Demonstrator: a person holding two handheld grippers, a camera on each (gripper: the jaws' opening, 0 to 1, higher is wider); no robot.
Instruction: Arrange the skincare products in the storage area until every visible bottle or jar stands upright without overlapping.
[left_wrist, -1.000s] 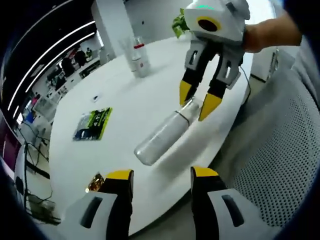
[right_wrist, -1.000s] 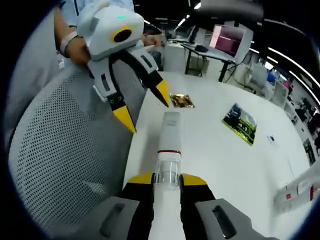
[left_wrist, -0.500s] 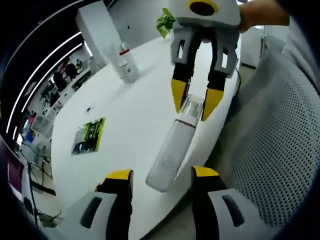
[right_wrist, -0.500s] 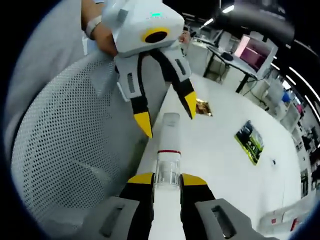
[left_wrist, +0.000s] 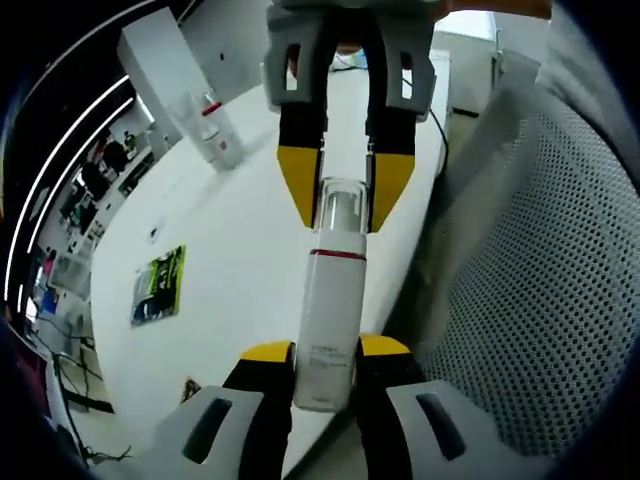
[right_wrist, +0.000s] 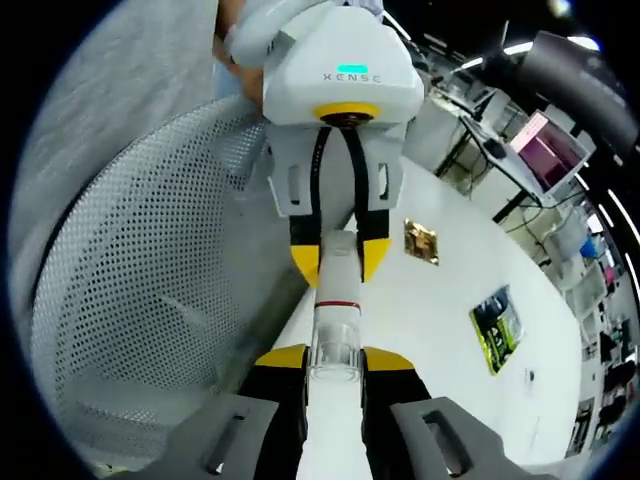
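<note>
The word "XENSC" is written in small letters on the white top of the left gripper, at about 12 o'clock in the right gripper view. The tiny print on the bottle is too small to read.

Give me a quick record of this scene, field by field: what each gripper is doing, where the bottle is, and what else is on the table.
right gripper: shut on the bottle's clear cap end
left gripper: jaws around the bottle's base
bottle: white, red band, held off the table between both grippers
table: white; a second bottle upright at the far end
other items: green packet, gold packet
beside the table: mesh chair
</note>
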